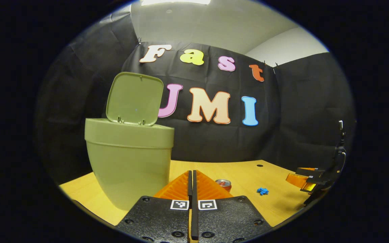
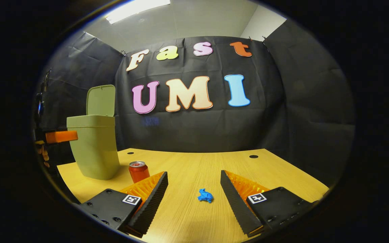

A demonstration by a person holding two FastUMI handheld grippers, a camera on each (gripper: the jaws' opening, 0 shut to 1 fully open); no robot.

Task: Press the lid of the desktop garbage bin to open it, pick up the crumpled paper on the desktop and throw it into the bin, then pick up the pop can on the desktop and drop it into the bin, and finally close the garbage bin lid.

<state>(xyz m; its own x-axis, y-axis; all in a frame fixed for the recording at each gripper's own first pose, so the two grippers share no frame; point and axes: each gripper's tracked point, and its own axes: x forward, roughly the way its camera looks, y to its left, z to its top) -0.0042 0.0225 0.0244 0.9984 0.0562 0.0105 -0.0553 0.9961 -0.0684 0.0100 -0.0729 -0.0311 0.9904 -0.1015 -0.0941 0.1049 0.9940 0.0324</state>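
Note:
The green desktop bin (image 1: 130, 158) stands at the left of the wooden table (image 1: 248, 175) with its lid (image 1: 134, 98) tipped up and open. My left gripper (image 1: 192, 175) is shut with nothing between its fingers, just right of the bin's front. Behind its fingertips peeks the red pop can (image 1: 224, 184). A small blue crumpled paper (image 1: 262, 191) lies on the table to the right. In the right gripper view, my right gripper (image 2: 194, 180) stands open above the table, with the crumpled paper (image 2: 205, 195) lying between its fingers a little ahead. The can (image 2: 138, 171) stands upright beside the bin (image 2: 95, 148).
A round cable hole (image 2: 253, 156) sits near the table's back edge. Black cloth walls close the booth behind and at both sides. The other gripper shows at the right edge (image 1: 311, 182) of the left gripper view, and at the left edge (image 2: 59, 136) of the right gripper view.

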